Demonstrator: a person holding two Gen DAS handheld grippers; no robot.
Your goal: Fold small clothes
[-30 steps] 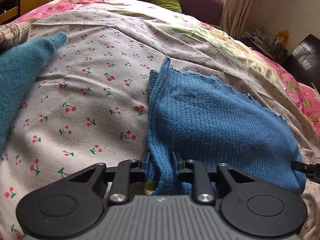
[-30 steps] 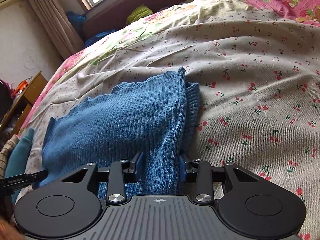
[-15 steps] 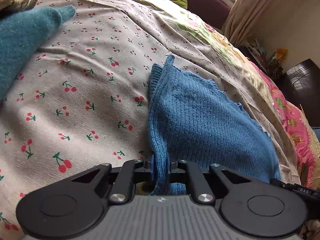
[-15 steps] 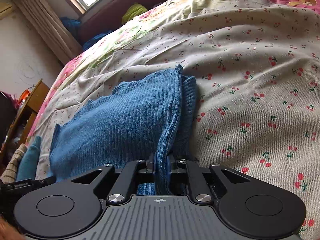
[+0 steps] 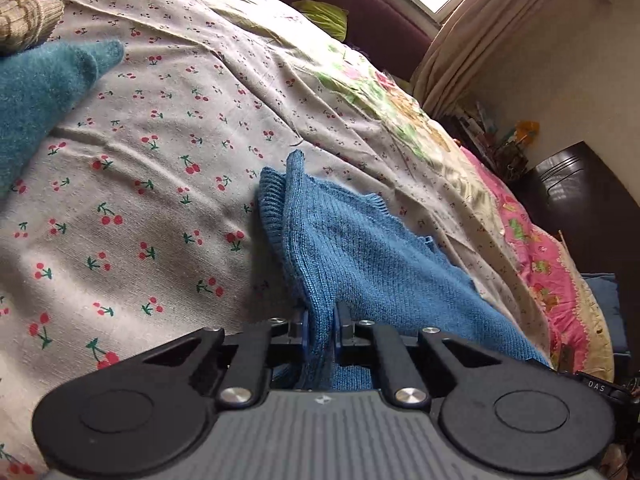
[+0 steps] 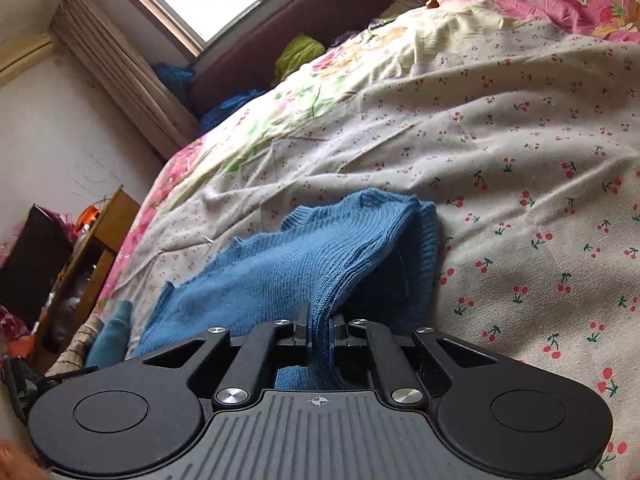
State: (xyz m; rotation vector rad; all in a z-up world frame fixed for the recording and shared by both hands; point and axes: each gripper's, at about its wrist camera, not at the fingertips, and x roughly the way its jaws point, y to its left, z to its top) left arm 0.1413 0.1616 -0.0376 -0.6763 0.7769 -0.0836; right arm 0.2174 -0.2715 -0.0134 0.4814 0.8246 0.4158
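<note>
Teal garment (image 5: pixel 36 92) cut off left

Blue knit sweater (image 5: pixel 360 264), cream sheet (image 5: pixel 160 184) w/ red cherries, teal garment (image 5: pixel 36 92).

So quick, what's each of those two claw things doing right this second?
Left gripper: closed, pinching the near edge of the blue knit sweater.
Right gripper: closed, pinching the same sweater's edge.

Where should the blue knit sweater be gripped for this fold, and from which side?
Grip the blue knit sweater along its near edge, one corner each, coming from the near side. Both the left gripper and right gripper already pinch that edge; the far end rests on the cherry-print sheet.
</note>
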